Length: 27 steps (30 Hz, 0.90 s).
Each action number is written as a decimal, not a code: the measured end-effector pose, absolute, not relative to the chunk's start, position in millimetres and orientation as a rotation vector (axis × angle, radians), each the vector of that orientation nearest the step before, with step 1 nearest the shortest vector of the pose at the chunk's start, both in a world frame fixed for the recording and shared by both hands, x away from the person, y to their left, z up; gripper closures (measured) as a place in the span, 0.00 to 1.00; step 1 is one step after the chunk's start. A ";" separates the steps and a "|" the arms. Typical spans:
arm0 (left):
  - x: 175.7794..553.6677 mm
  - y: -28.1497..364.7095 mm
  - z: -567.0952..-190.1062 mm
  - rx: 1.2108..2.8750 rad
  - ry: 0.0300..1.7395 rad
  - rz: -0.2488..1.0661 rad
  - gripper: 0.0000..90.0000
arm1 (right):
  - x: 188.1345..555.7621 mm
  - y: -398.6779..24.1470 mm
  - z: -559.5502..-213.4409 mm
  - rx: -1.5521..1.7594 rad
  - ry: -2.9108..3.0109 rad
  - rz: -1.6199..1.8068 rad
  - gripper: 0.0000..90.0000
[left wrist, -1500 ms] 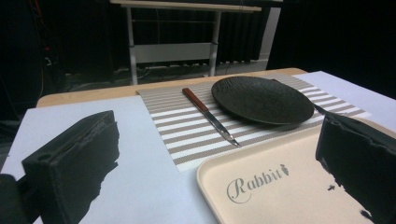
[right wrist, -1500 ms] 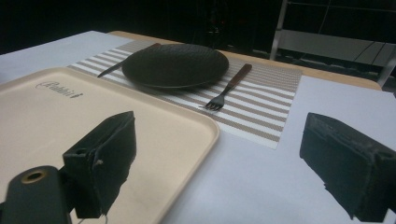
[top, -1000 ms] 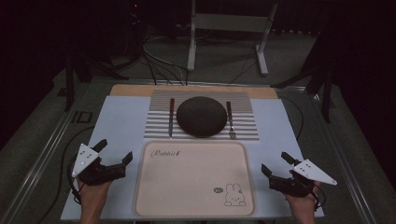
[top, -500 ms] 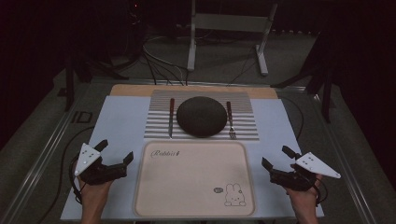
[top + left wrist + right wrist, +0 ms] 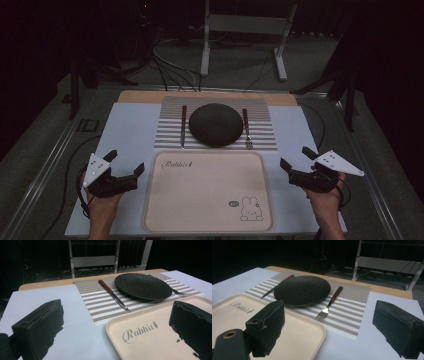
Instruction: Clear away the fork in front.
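Observation:
A beige tray [image 5: 200, 200] printed "Rabbit" lies at the table's front middle, empty. Behind it a striped placemat [image 5: 167, 135] carries a dark round plate [image 5: 215, 124], a knife [image 5: 183, 125] on its left and a fork [image 5: 245, 128] on its right. My left gripper [image 5: 125, 162] hovers open just left of the tray. My right gripper [image 5: 297, 157] is open just right of the tray. In the left gripper view the tray [image 5: 150, 337], knife [image 5: 113, 295] and plate [image 5: 143, 286] lie ahead. The right gripper view shows the plate [image 5: 302, 290], fork [image 5: 330, 301] and tray [image 5: 299, 337].
A white sheet [image 5: 130, 130] covers the table under the placemat and tray. A wooden strip [image 5: 145, 96] runs along the far edge. A metal stand [image 5: 240, 30] and cables sit on the floor beyond. Metal rails [image 5: 45, 170] border the table's sides.
Both grippers shifted slightly: the left edged toward the tray, the right drifted a little outward. Their jaws stayed open. Nothing on the table moved.

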<state>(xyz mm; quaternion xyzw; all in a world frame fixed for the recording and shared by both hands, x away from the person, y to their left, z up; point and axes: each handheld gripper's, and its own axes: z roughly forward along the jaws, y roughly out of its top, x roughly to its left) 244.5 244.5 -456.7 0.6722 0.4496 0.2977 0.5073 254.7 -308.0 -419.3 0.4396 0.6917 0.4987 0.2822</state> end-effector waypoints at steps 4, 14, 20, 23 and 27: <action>245.0 244.3 -457.6 1.623 1.089 0.715 0.00 | 263.1 -306.3 -416.0 1.194 1.852 1.321 0.12; 246.5 242.2 -458.7 1.632 1.090 0.715 0.00 | 283.5 -301.1 -408.6 1.237 1.899 1.283 0.12; 246.5 242.2 -458.9 1.633 1.091 0.716 0.00 | 295.4 -296.1 -401.5 1.230 1.901 1.268 0.12; 246.6 242.2 -459.0 1.633 1.093 0.717 0.00 | 301.4 -292.6 -396.4 1.221 1.906 1.267 0.12; 246.5 242.2 -458.9 1.635 1.093 0.719 0.00 | 309.9 -286.9 -389.9 1.209 1.913 1.248 0.12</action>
